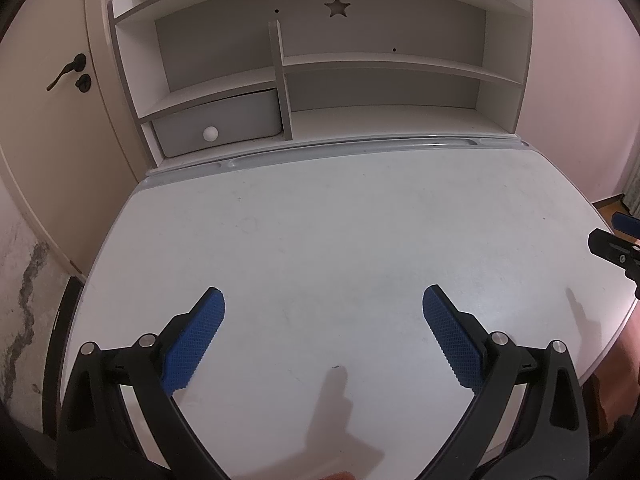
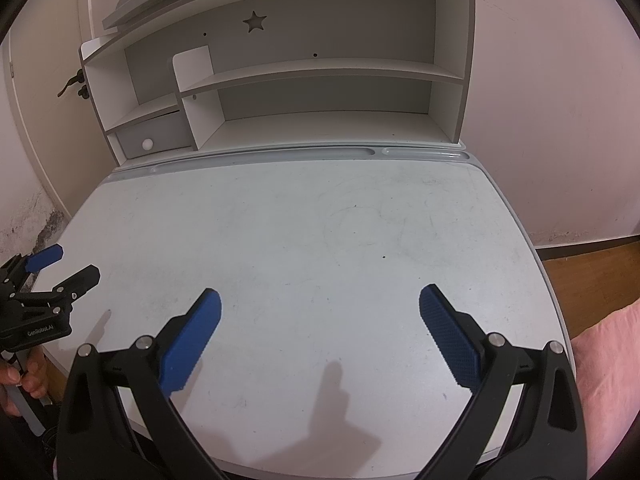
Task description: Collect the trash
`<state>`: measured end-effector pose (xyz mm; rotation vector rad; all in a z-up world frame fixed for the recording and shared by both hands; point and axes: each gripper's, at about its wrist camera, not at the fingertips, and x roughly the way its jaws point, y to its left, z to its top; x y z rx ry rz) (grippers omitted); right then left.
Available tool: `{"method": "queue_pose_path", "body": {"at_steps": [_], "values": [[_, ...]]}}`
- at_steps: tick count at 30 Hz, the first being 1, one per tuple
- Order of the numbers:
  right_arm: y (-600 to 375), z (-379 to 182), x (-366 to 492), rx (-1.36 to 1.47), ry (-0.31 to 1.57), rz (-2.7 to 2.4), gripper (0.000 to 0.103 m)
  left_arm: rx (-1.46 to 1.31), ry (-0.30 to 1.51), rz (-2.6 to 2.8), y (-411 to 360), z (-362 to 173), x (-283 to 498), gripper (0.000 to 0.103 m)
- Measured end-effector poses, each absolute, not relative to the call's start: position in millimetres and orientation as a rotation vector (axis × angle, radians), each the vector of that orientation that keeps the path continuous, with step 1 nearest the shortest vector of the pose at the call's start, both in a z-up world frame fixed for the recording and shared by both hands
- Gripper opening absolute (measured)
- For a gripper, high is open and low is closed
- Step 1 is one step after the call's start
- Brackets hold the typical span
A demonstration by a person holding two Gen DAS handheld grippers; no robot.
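Door: cream panel with dark lever handle (image 1: 66, 70), upper left of frame.
Left gripper (image 1: 323, 312): blue-padded black fingers spread wide, holding nothing, lower centre above the scuffed white desk top (image 1: 320, 220).
Shelf unit: white-grey hutch with star cut-out (image 1: 337, 6), top centre.
Right gripper (image 2: 320, 312): spread wide, holding nothing.
Trash: none visible on the desk.

Right gripper (image 2: 320, 300) (jaws spread wide) above desk (image 2: 320, 216).

Desk (image 2: 320, 240) in the foreground; shelf unit (image 2: 320, 76) behind it along the back edge, drawer (image 2: 154, 136) in its lower left compartment; door (image 1: 60, 120) to the left.
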<state>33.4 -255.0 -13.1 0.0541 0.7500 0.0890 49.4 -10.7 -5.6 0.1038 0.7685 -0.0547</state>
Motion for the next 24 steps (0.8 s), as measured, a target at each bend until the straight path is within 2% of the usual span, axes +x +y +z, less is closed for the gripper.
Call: {"method": "queue_pose_path", "body": {"at_steps": [24], "values": [[-254.3, -14.0, 33.3, 0.055, 0.750, 0.089, 0.096, 0.098, 0.779, -0.053, -6.8, -4.0, 51.3, 0.096]]}}
